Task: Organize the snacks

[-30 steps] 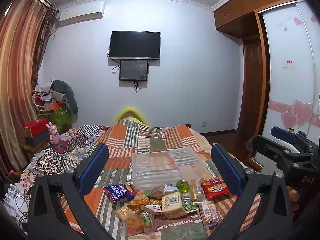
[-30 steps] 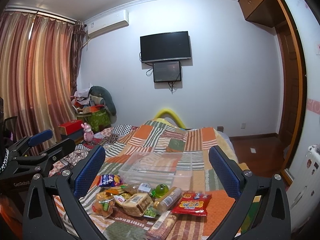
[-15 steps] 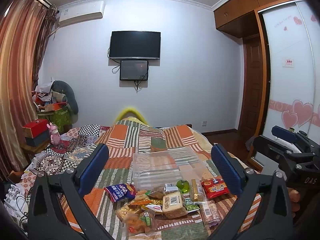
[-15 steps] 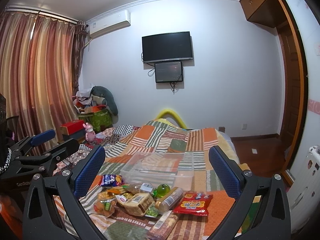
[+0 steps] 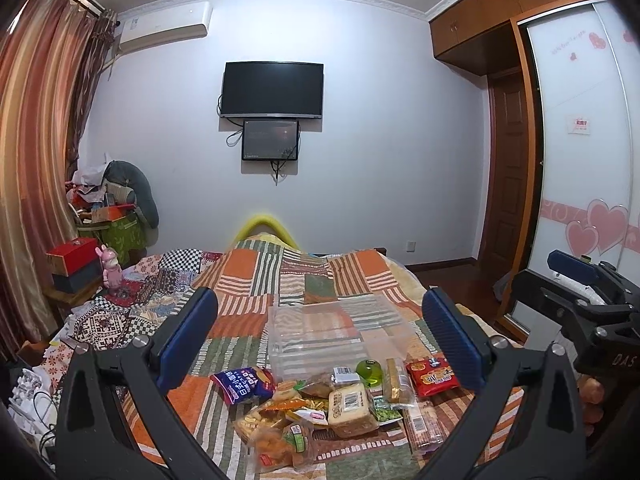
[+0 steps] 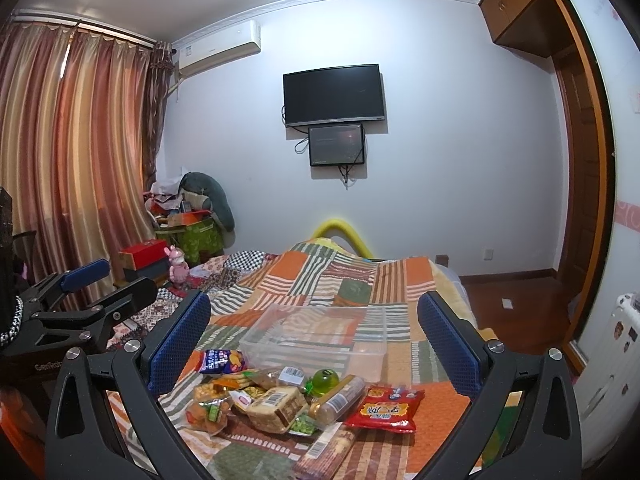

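A pile of snack packs lies on the patchwork bed: a blue bag, a bread pack, a green jelly cup, a red bag, long biscuit packs. A clear plastic box stands empty just beyond them. My left gripper is open and empty, held above the near side of the pile. My right gripper is open and empty too, to the right of the left one.
The bed's quilt stretches away to a yellow footboard. A cluttered nightstand with red box and pink toy stands left. Wardrobe and door are right. The other gripper shows in the left wrist view and in the right wrist view.
Almost nothing: both views have drifted slightly, the right wrist view a little further right. Both grippers stay open and the snacks have not moved.
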### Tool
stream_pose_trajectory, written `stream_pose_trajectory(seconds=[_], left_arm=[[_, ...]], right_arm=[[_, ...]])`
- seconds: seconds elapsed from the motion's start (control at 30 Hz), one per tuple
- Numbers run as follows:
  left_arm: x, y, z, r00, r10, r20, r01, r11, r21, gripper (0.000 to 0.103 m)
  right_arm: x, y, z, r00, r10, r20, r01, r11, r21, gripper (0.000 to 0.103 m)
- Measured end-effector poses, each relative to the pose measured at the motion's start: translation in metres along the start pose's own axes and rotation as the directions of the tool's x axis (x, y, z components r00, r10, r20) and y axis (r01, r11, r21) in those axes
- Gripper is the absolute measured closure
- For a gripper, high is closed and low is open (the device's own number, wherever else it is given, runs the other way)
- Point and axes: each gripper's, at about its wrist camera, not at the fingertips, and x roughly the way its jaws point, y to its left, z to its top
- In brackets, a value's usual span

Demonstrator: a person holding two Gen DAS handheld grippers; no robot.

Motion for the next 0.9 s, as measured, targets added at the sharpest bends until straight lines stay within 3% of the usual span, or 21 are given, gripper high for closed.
stream_pose_trajectory(seconds=[0.2, 0.27, 0.33, 0.5, 0.63, 0.9], left_arm=[[0.008, 0.003, -0.003, 1.0, 0.009, -0.018, -0.009, 1.0, 0.002, 0.001], [0.013, 0.007, -0.005, 0.999, 0.009, -0.037, -0.009, 1.0, -0.003, 0.006], [0.02, 0.011, -0.008, 0.998, 0.004, -0.069, -0.004, 1.0, -0.009, 0.017], [0.042, 0.025, -0.019, 0.987, 0.021, -0.157, -0.021, 1.0, 0.004, 0.027], [0.063, 0.038, -0.034, 0.967, 0.031, -0.253, -0.026, 0.999, 0.021, 0.03], [0.097, 0.06, -0.085, 0.89, 0.004, -0.456, 0.006, 1.0, 0.02, 0.032]], right_arm=[[0.006, -0.004, -0.005, 1.0, 0.02, -0.024, -0.02, 1.0, 0.01, 0.0], [0.01, -0.008, -0.008, 0.999, 0.014, -0.04, -0.013, 1.0, 0.017, 0.0], [0.015, -0.012, -0.011, 0.998, 0.012, -0.059, -0.011, 1.0, 0.023, 0.004], [0.027, -0.027, -0.024, 0.991, -0.008, -0.135, 0.011, 1.0, 0.02, 0.018], [0.042, -0.042, -0.038, 0.972, -0.016, -0.232, 0.022, 0.999, 0.027, 0.03], [0.065, -0.055, -0.07, 0.913, 0.024, -0.406, 0.009, 0.997, 0.078, 0.031]])
